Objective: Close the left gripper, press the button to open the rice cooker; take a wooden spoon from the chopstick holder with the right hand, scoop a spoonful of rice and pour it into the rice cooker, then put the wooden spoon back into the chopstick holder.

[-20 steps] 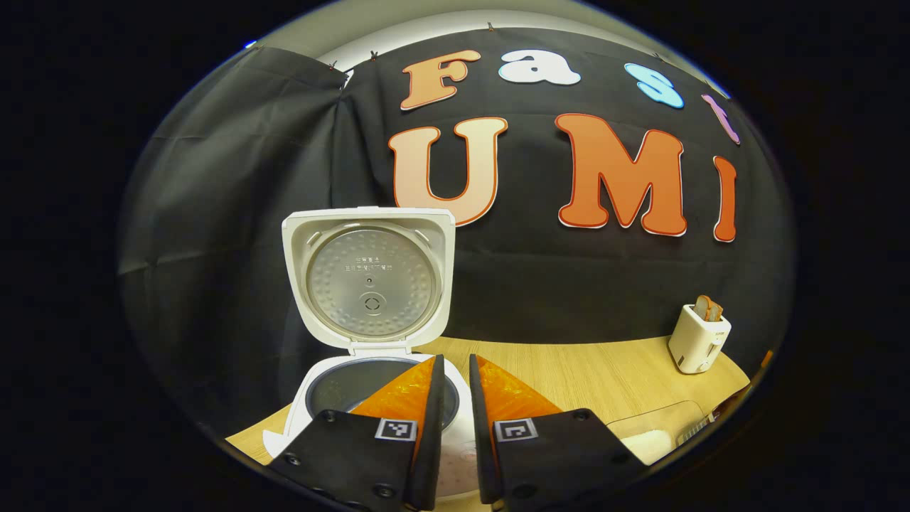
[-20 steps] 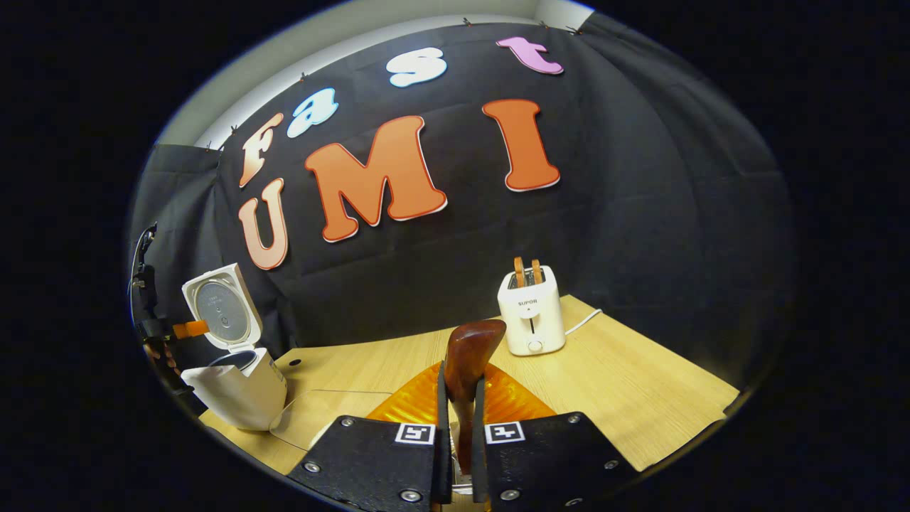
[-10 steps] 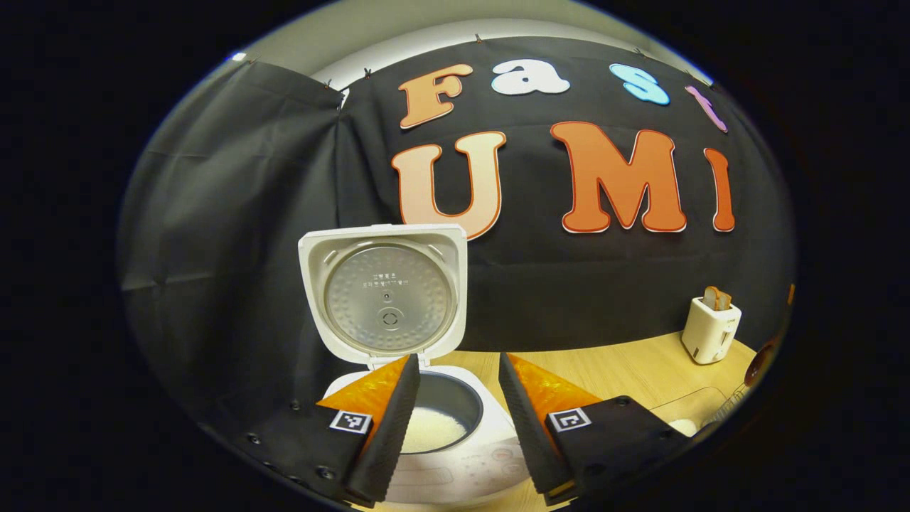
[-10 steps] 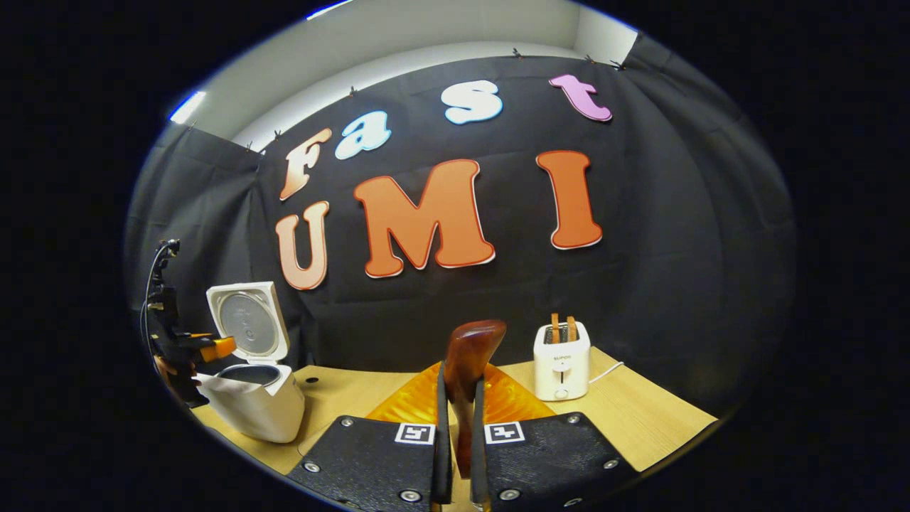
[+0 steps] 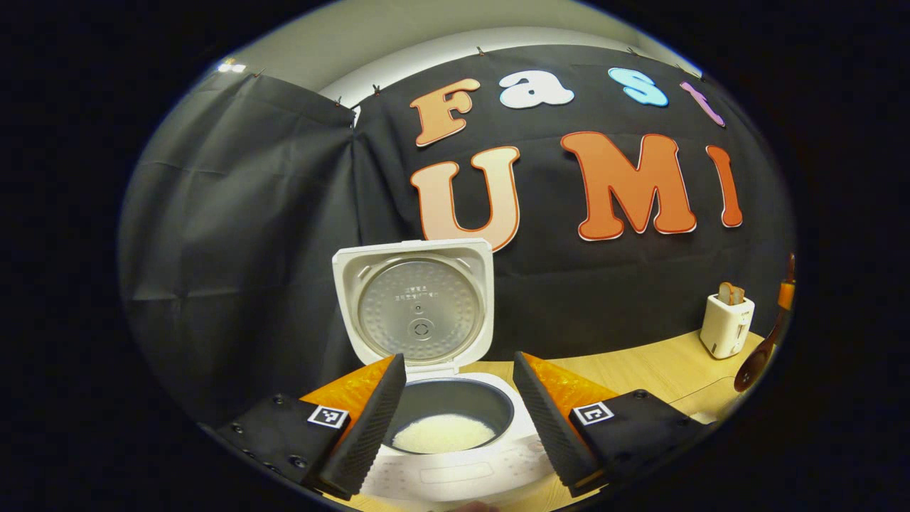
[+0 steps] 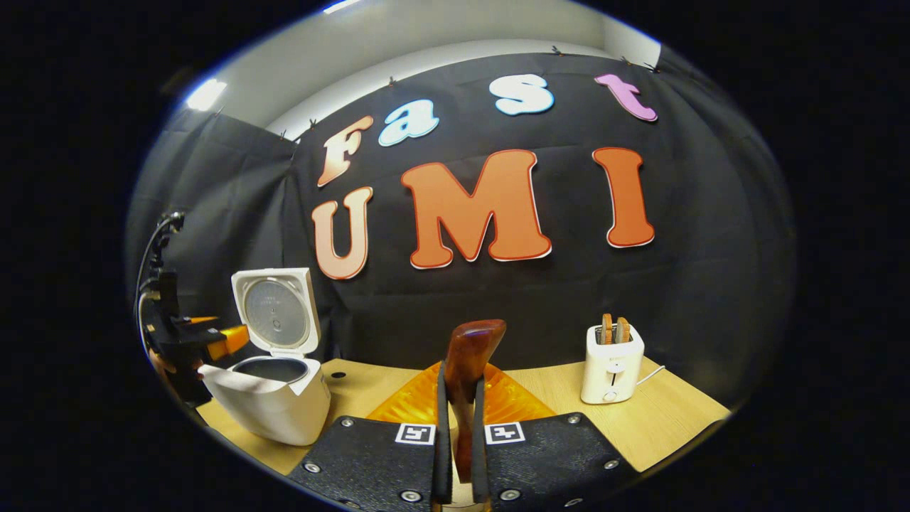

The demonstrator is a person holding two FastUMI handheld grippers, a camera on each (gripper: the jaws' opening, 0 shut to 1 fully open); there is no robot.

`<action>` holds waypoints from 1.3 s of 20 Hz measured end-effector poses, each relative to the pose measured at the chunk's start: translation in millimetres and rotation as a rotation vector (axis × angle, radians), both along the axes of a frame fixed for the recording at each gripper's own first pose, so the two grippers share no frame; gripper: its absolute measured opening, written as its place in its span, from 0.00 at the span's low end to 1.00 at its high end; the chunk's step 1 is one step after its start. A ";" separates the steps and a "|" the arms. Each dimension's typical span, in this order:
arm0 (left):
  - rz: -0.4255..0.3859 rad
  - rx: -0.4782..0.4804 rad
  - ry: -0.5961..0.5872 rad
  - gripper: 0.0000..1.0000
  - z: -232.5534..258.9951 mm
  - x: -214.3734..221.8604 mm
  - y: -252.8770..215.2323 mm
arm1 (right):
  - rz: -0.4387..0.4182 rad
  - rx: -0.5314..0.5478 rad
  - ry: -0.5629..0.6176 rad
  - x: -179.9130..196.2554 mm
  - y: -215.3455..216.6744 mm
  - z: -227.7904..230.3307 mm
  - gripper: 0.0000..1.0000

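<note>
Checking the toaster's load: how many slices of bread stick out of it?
2. Both brown bread slices stand upright side by side in the top slots of the white toaster on the wooden table's right side; nothing looks hidden.

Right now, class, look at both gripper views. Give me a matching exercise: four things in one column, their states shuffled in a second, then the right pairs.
Things:
1. rice cooker lid
2. wooden spoon
3. left tongs
4. toaster

States:
A. open, holding nothing
B. holding two slices
C. raised upright
D. clamped in the right tongs

Pairs: 1-C, 2-D, 3-A, 4-B
</note>
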State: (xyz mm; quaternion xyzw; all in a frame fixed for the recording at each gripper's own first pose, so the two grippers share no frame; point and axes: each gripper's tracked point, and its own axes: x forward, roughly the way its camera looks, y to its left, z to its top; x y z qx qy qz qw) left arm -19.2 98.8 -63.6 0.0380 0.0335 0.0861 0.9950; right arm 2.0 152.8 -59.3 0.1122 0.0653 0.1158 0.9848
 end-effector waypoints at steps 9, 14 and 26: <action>0.030 0.004 -0.031 0.98 2.5 -8.4 10.5 | -0.017 -0.223 0.024 7.3 28.8 -52.6 0.11; 0.037 0.010 -0.029 0.99 0.0 -8.6 10.3 | -0.011 -0.282 0.072 -1.4 35.3 -90.5 0.11; 0.037 -0.012 -0.027 0.99 -7.2 -11.0 12.9 | 0.035 -0.024 0.217 -27.8 71.2 -111.3 0.10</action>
